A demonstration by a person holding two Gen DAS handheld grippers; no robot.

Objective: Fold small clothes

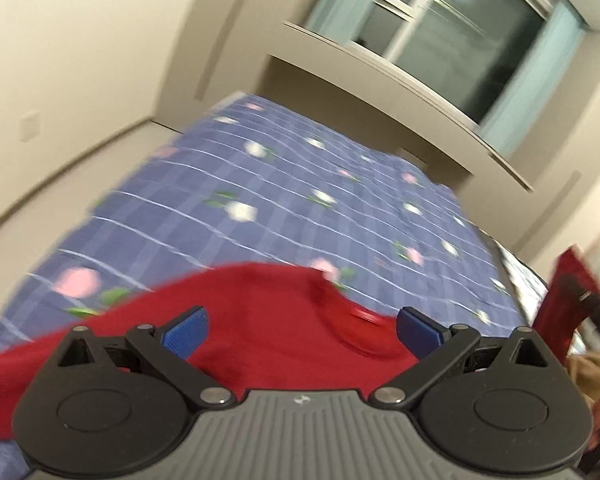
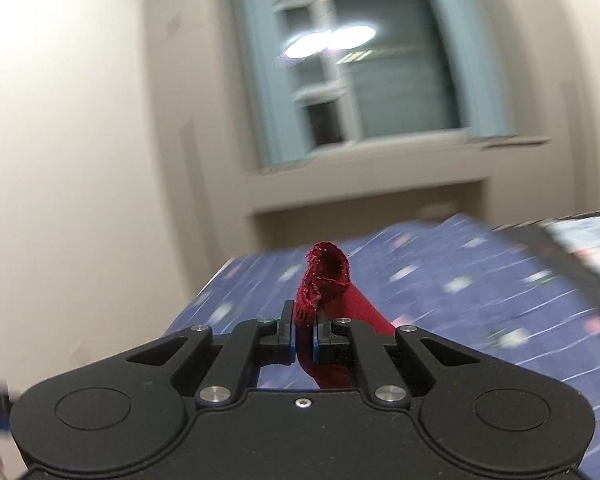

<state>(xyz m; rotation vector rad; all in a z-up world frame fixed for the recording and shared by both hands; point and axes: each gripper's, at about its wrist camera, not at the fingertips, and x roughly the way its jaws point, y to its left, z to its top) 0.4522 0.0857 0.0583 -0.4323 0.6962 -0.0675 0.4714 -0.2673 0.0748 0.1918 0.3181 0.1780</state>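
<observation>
While the left tongs stand wide apart with nothing between the two blue pads, one red garment lies spread just beyond them on the bed. Cloth fills the gap under the open jaws, but neither pad touches it as far as the blurred view shows. A small round red button or fold sits on the garment close to the right-hand pad. Beyond the garment, the bed's blue checked cover with pink and white flowers runs away toward one window in the far wall. At that view's right edge, beside the bed, a strip of the same red cloth rises with a dark gripper part against it.

Seen from the right wrist, the right tongs are closed almost fully on one gathered edge of the garment; its frayed hem curls up above the fingertips, and the rest trails down under the jaws. Behind it lies the bed, then the window, blurred.
</observation>
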